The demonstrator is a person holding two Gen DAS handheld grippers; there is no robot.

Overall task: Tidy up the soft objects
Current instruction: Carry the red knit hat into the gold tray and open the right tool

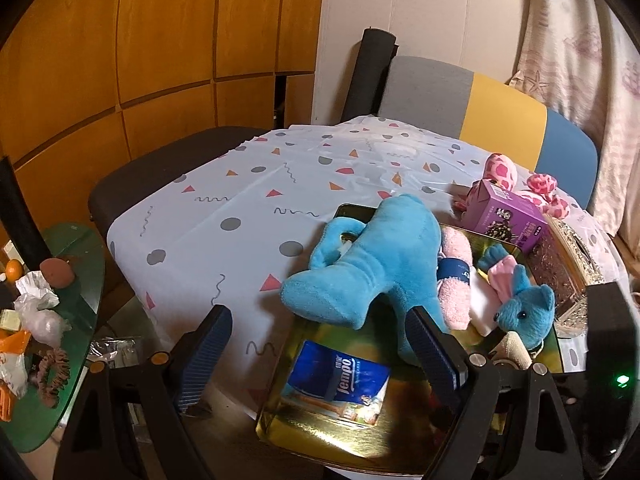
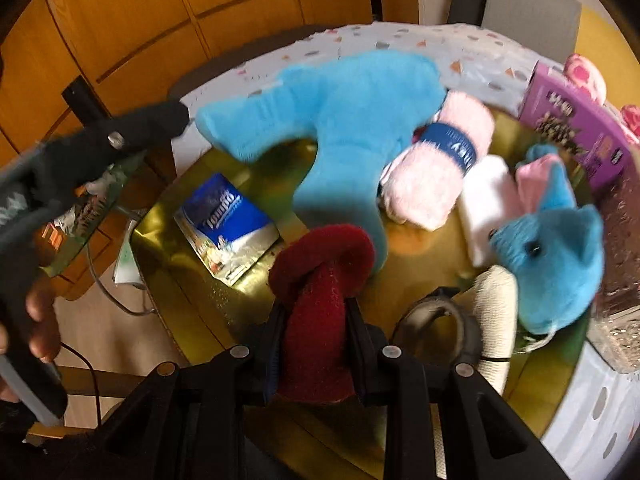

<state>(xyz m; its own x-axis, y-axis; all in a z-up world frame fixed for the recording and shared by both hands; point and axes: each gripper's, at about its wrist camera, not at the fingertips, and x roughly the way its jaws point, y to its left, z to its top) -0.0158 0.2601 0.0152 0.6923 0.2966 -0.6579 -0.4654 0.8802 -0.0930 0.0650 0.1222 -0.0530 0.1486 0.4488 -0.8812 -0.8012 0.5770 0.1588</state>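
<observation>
Probably a home dining corner: wooden wall panels [image 1: 120,60], patterned tablecloth [image 1: 240,200], colourful chair [image 1: 500,112], curtain [image 1: 580,40].

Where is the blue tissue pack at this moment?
The blue tissue pack lies flat on the gold tray, at its left part in the right wrist view, left of the big blue plush.

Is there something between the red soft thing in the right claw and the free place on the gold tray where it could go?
Nothing visible blocks it. The right claw holds the red soft thing over bare gold tray. The tissue pack lies to its left, the big blue plush beyond it.
</observation>
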